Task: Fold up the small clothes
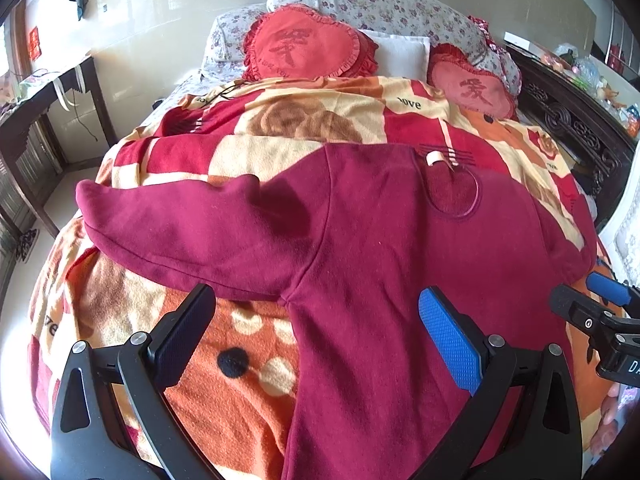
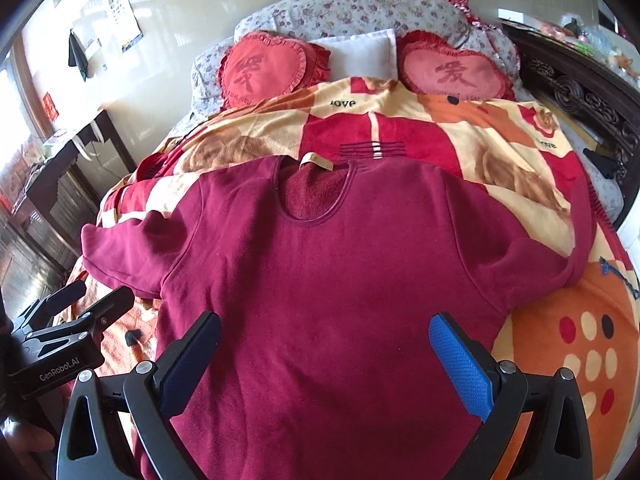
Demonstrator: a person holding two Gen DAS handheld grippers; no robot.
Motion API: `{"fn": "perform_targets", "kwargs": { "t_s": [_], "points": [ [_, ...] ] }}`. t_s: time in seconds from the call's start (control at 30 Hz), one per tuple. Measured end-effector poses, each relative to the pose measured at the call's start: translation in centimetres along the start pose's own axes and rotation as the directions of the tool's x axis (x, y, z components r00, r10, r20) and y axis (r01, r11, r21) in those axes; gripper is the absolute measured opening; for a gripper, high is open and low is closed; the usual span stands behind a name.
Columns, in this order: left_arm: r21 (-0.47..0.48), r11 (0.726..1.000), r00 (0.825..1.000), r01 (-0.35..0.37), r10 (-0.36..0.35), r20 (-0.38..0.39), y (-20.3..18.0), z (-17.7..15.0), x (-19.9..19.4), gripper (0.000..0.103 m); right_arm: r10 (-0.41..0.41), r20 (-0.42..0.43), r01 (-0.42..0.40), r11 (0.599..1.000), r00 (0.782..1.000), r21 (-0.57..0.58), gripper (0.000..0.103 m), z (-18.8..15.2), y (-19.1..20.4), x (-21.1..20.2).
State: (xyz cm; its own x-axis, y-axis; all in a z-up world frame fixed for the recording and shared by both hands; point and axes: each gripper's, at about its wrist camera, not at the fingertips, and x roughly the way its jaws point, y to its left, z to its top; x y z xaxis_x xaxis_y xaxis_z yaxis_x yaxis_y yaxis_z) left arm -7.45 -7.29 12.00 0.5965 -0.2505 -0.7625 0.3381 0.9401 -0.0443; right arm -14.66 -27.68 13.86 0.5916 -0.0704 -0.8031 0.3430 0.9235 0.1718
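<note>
- Gripper state first: the left gripper is spread wide with nothing between its fingers, poised above the shirt's side seam just below the armpit; the right gripper is likewise spread and empty, poised over the lower middle of the shirt's body.
- Both grippers sit at the foot edge of the bed, side by side, the left one showing at the left edge of the right wrist view.
- The maroon shirt lies flat and face up on the patterned blanket, its long axis running from the hem nearest the grippers to the neckline at the far end, toward the heart pillows at the head of the bed.
- The left sleeve stretches out crosswise toward the left edge of the bed, smooth and fully spread; the right sleeve reaches toward the right edge and looks bunched at its end.
- Nearness decides the move, as I judge it: the left sleeve and left side seam lie just ahead of the left gripper, the right sleeve ahead and to the right of the right gripper.
- No fold shows yet, so a first lengthwise fold, each sleeve brought inward across the body, seems the step in hand.
</note>
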Motion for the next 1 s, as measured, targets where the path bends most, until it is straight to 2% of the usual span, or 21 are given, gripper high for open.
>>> {"fn": "perform_targets", "kwargs": {
  "t_s": [0.33, 0.5, 0.7, 0.87, 1.0],
  "points": [
    [-0.067, 0.998, 0.999, -0.018, 0.016, -0.029, 0.2, -0.3, 1.0, 0.102, -0.010, -0.022, 0.008, 0.995, 1.000, -0.099, 0.103, 1.1, 1.0, 0.5],
    [-0.058, 0.998, 0.999, -0.026, 0.024, -0.038, -0.6, -0.3, 1.1, 0.102, 0.001, -0.019, -0.003, 0.995, 1.000, -0.105, 0.103, 0.9, 0.4, 0.6],
    [-0.067, 0.997, 0.997, 0.031, -0.035, -0.064, -0.6, 0.6, 1.7, 0.102, 0.007, 0.016, -0.006, 0.996, 1.000, -0.094, 0.103, 0.9, -0.2, 0.7],
    [-0.085, 0.996, 0.998, 0.019, -0.024, -0.060, 2.4, 1.8, 2.1, 0.102, 0.009, 0.042, -0.005, 0.996, 0.999, -0.092, 0.103, 0.9, 0.2, 1.7],
    [-0.146, 0.989, 0.999, -0.034, 0.027, -0.044, 8.0, 3.0, 2.5, 0.102, 0.025, 0.032, -0.022, 0.995, 0.999, -0.098, 0.103, 1.3, 1.4, 3.4]
  ]
}}
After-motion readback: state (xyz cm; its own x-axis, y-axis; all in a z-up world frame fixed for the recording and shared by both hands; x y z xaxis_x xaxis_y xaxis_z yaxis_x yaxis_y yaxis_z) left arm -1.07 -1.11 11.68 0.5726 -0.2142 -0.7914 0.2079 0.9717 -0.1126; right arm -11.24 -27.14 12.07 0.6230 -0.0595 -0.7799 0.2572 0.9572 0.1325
